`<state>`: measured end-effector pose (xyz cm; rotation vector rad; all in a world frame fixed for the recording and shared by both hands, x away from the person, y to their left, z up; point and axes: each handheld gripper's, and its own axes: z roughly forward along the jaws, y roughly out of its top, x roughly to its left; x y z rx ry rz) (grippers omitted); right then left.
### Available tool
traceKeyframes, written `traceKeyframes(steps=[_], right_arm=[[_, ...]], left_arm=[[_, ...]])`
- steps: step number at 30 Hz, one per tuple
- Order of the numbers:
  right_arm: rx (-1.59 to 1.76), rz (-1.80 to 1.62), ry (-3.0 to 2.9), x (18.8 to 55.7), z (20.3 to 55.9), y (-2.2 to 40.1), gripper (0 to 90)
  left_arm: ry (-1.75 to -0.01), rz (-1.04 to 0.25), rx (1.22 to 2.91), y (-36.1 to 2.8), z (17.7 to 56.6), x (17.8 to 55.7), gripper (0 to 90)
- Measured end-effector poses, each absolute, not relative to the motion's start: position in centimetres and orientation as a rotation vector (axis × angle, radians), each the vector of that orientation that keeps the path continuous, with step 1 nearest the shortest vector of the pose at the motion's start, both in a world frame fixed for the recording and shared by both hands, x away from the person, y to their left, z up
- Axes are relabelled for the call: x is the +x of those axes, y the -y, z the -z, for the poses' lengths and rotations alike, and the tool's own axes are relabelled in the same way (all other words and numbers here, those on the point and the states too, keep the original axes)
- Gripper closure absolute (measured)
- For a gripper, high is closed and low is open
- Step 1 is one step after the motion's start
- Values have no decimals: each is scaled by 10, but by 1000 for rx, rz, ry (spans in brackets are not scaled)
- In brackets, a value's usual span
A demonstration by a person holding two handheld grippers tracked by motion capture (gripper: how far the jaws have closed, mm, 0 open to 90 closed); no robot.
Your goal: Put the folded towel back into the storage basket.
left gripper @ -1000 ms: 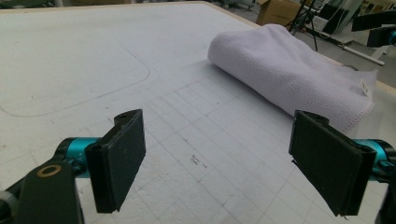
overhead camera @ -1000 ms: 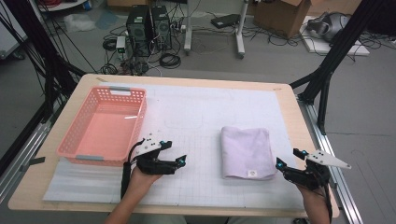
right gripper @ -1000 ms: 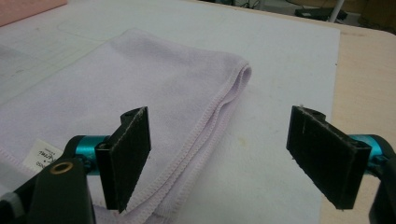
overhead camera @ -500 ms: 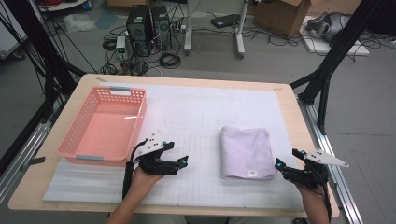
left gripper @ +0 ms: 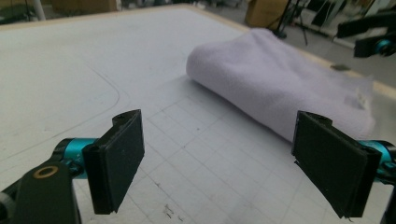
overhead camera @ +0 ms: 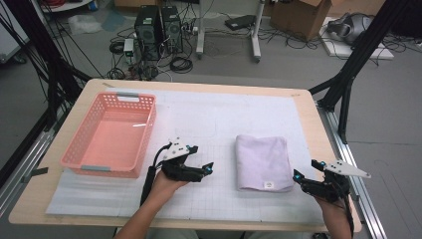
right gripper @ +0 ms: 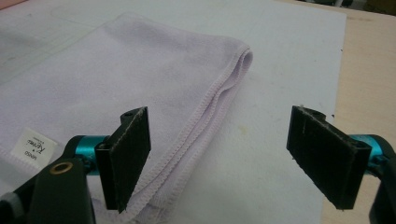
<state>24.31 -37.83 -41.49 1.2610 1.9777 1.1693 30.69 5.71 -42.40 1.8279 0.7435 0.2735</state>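
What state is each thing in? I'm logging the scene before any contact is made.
towel: folded, flat on the mat, untouched.
basket: upright, nothing in it.
left gripper: open, aimed at the towel's side, apart from it.
right gripper: open, at the towel's stitched edge, not gripping.

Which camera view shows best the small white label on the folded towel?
The right gripper view: the label is close there, printing visible though too small to read, on the purple towel. The high view shows it as a tiny white patch at the near edge. The left gripper view shows it blurred.
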Motion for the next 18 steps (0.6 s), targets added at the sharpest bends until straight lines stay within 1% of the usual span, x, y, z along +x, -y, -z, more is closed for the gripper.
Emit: traceKeyframes(steps=[1, 5, 13, 18], right_arm=[[1262, -1167, -1980, 243, 415, 379, 206], [1262, -1161, -1984, 243, 415, 379, 206], [1270, -1159, -1985, 244, 416, 379, 206], [1263, -1149, -1998, 245, 417, 378, 206]], left_arm=[[-744, -274, 1828, -57, 424, 307, 176], [-764, -196, 1820, -37, 421, 321, 175], [-762, -148, 1854, -3, 420, 336, 187], [-790, -101, 1891, 23, 427, 346, 188]])
